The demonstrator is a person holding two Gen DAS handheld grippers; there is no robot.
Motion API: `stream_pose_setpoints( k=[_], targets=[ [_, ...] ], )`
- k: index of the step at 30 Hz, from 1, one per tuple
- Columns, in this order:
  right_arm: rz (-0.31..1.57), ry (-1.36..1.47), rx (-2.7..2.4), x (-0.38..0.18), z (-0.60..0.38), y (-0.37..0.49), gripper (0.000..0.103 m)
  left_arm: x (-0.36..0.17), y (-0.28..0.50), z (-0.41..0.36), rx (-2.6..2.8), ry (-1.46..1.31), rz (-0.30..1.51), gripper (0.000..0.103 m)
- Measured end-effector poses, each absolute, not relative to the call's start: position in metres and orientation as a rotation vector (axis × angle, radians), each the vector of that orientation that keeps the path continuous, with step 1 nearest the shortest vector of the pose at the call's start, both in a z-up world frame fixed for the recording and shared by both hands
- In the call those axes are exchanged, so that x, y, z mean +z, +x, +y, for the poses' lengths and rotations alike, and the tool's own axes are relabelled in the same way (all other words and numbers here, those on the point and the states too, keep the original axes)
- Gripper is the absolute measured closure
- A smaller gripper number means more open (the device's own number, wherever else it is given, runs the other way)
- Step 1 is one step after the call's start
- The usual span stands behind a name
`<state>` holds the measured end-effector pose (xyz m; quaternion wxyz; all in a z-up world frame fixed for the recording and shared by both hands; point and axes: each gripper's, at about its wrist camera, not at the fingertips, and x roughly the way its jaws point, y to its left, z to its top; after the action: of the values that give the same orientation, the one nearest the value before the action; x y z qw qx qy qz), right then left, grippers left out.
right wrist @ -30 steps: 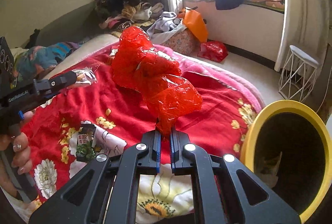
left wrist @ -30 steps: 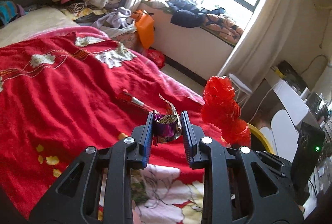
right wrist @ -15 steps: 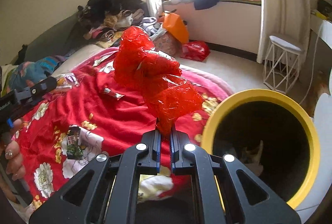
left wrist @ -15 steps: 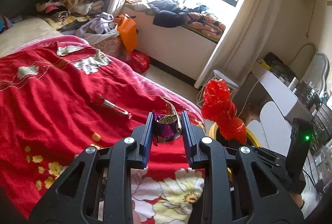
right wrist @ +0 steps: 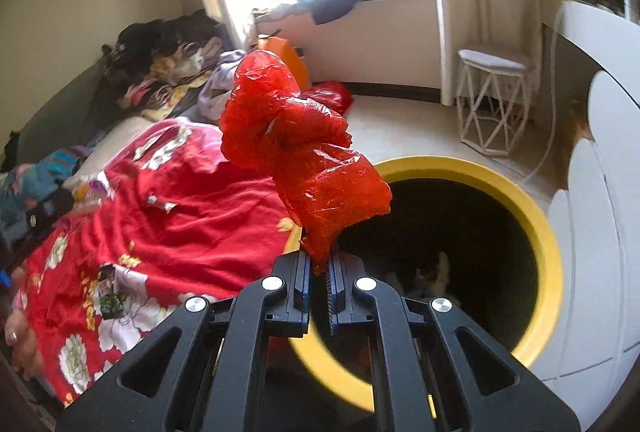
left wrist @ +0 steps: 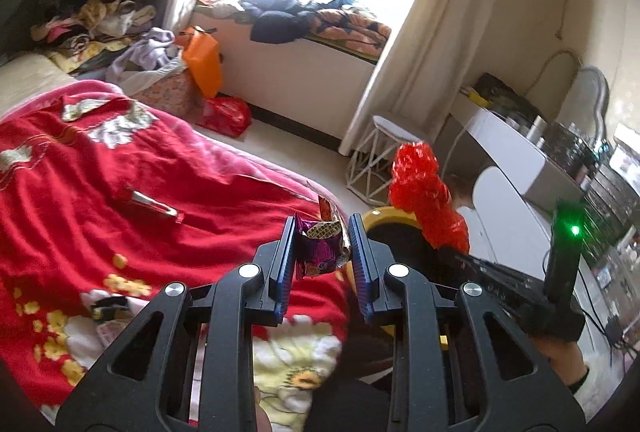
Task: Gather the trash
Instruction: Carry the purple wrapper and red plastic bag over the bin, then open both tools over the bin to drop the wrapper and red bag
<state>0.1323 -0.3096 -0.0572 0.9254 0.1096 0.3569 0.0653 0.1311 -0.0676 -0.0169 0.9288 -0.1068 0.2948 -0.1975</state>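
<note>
- The left gripper (left wrist: 322,246) pinches a crinkled purple foil snack wrapper (left wrist: 320,252) between its ribbed blue pads (left wrist: 285,264); the wrapper's torn, shiny top sticks up above the fingertips.
- The right gripper (right wrist: 319,274) has its fingers pressed nearly together on the twisted tail of a crumpled red plastic bag (right wrist: 298,152), thin and glossy, bunched in lobes that rise above the fingers.
- Below and beyond that bag gapes a round bin with a thick yellow rim (right wrist: 536,228) and a dark inside, standing on the pale floor beside the bed.
- The bed carries a red blanket (left wrist: 92,192) of soft cloth with embroidered flowers; a slim silvery wrapper (left wrist: 154,206) and a small dark packet (right wrist: 108,292) lie on it, well apart.
- Against half a second ago, the bin fills more of the right wrist view and sits closer under the red bag; in the left wrist view the yellow rim (left wrist: 386,213) now shows just past the right fingertip, and more floor and white wire stool (left wrist: 376,160) appear.
- Both grips are unchanged from then.
- Something pale lies at the bin's bottom (right wrist: 432,272), too dark to identify; the bin's near edge is hidden by the gripper body, and the left gripper at the right view's edge is blurred.
</note>
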Motion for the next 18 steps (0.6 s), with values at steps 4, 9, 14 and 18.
stream_pose_setpoints(
  k=[4, 9, 14, 18],
  targets=[
    [0.722, 0.243, 0.089, -0.056, -0.331, 0.130, 0.096, -0.020, 0.131, -0.090, -0.443, -0.198, 0.618, 0.083],
    [0.741, 0.282, 0.045, -0.062, -0.355, 0.128, 0.096, -0.026, 0.133, -0.112, -0.479, -0.176, 0.636, 0.083],
    [0.771, 0.309, 0.004, -0.072, -0.372, 0.129, 0.096, -0.032, 0.138, -0.132, -0.503, -0.159, 0.657, 0.083],
    [0.795, 0.330, -0.016, -0.080, -0.383, 0.130, 0.096, -0.039, 0.143, -0.147, -0.521, -0.144, 0.676, 0.083]
  ],
)
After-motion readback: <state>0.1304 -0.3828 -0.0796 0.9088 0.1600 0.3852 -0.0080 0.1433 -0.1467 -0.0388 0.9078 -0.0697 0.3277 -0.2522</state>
